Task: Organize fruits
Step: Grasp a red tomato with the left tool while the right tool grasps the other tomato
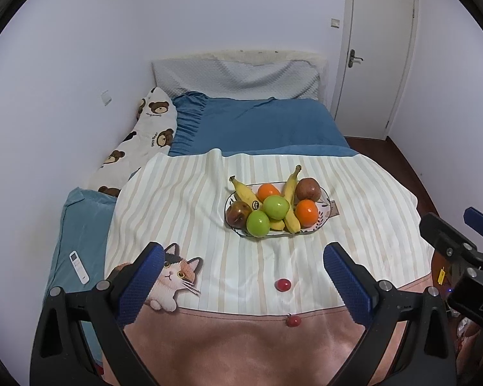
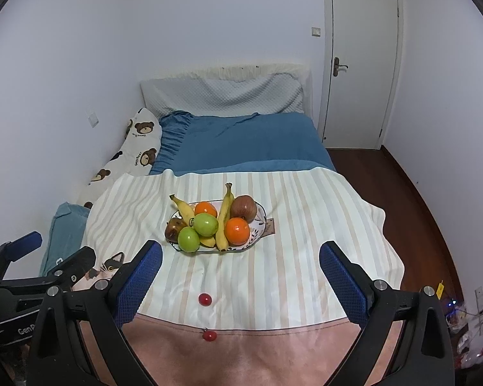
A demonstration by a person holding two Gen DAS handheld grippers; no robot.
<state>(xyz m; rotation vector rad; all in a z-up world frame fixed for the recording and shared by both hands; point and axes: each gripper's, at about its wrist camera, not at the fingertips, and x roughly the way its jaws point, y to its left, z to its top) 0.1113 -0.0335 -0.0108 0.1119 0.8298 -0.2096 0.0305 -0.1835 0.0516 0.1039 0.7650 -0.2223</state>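
A patterned oval plate [image 1: 330,207] [image 2: 262,222] sits mid-bed on a striped cloth. It holds two green apples [image 1: 276,206] [image 2: 205,224], two oranges [image 1: 306,213] [image 2: 237,230], two red apples [image 1: 309,189] [image 2: 244,207] and bananas [image 1: 291,199] [image 2: 223,222]. Two small red cherry-like fruits [image 1: 283,284] [image 2: 205,298] lie loose on the cloth, nearer than the plate. My left gripper [image 1: 244,251] [image 2: 58,246] and right gripper [image 2: 240,247] [image 1: 457,222] both hover open and empty, short of the plate, side by side.
The striped cloth [image 1: 183,199] with a cat print [image 1: 174,276] covers the bed's near end, blue bedding [image 1: 267,122] beyond it. A white remote [image 1: 79,266] lies at the left edge by a bear-print pillow [image 1: 151,128]. Wall on the left, wooden floor [image 2: 412,209] and door [image 2: 360,64] on the right.
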